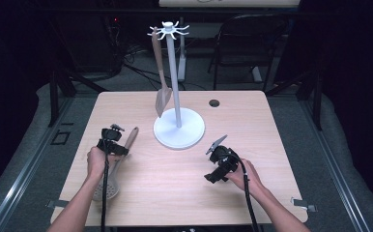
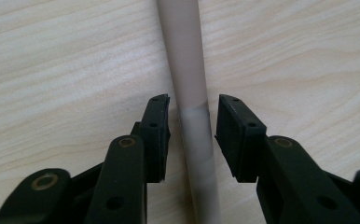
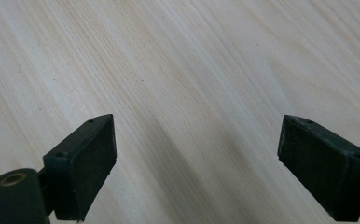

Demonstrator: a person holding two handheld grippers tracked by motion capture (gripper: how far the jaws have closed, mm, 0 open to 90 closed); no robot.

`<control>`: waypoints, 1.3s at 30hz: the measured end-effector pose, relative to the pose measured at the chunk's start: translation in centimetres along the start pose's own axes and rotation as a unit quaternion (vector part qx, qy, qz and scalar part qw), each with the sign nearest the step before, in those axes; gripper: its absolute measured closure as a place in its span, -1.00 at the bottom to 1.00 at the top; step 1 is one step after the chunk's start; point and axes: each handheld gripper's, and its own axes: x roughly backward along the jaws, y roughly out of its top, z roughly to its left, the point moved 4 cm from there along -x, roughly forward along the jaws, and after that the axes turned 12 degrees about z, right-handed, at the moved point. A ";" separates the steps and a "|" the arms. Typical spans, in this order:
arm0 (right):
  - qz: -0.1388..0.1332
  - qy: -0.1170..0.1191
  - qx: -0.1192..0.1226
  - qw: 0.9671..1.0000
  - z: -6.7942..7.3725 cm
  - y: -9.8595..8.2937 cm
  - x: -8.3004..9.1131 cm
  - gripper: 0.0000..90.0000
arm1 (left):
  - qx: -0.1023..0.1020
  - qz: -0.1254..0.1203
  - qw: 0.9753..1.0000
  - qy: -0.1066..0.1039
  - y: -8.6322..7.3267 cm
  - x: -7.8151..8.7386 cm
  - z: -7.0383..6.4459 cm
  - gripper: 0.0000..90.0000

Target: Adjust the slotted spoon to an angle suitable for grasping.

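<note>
Table: pale wood-grain rectangular tabletop [image 1: 175,183] with a small dark round hole [image 1: 214,103] near its far edge; grey floor around it; a dark chair [image 1: 245,43] beyond the far side

Stand: white metal utensil stand, a round flat base [image 1: 192,130] and a thin upright pole [image 1: 174,82] topped by a ring of short hooks [image 1: 168,30]; it sits at the table's centre, toward the far side

Hanging tool: beige-handled spatula with a flat grey blade [image 1: 161,99], hung from one hook on the left of the pole, blade down and just above the base

Lying tool: beige-handled slotted spoon with a round grey perforated head [image 1: 106,189]; it lies flat on the left part of the table, handle [image 2: 187,79] pointing away from the person, head near the front edge

Left gripper [image 2: 192,128]: held in the left hand [image 1: 96,162] over the spoon's handle; jaws straddle the handle, one on each side, with narrow gaps visible; released, not pinching

Right gripper [image 3: 197,158]: held in the right hand [image 1: 245,174] above bare wood, right of the base; jaws spread wide, holding nothing
</note>
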 end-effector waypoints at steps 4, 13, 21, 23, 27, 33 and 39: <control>0.002 0.001 0.000 1.000 0.0 0.0 0.0 -0.75 | 0.002 -0.002 1.000 0.000 0.0 -0.2 0.2 0.45; -0.001 0.000 -0.001 1.000 0.0 0.0 0.0 -0.74 | -0.007 0.009 1.000 0.004 0.1 -0.5 -0.1 0.54; 0.000 0.006 -0.001 1.000 0.0 0.0 -0.1 -0.74 | -0.007 0.008 1.000 0.011 0.1 -0.5 -0.2 0.59; 0.000 0.007 -0.001 1.000 0.0 0.0 -0.1 -0.74 | -0.006 0.004 1.000 0.006 0.1 -0.5 -0.2 0.60; -0.002 0.005 -0.002 1.000 0.0 0.0 -0.1 -0.74 | -0.008 -0.003 1.000 -0.005 -0.1 -0.4 -0.4 0.62; -0.003 0.009 -0.005 1.000 -0.1 0.0 -0.2 -0.74 | -0.007 -0.024 0.999 -0.019 -0.5 0.6 -0.5 0.65; -0.001 0.006 -0.004 1.000 -0.2 -0.1 -0.1 -0.74 | -0.001 -0.051 0.998 -0.031 -0.9 1.3 -0.4 0.66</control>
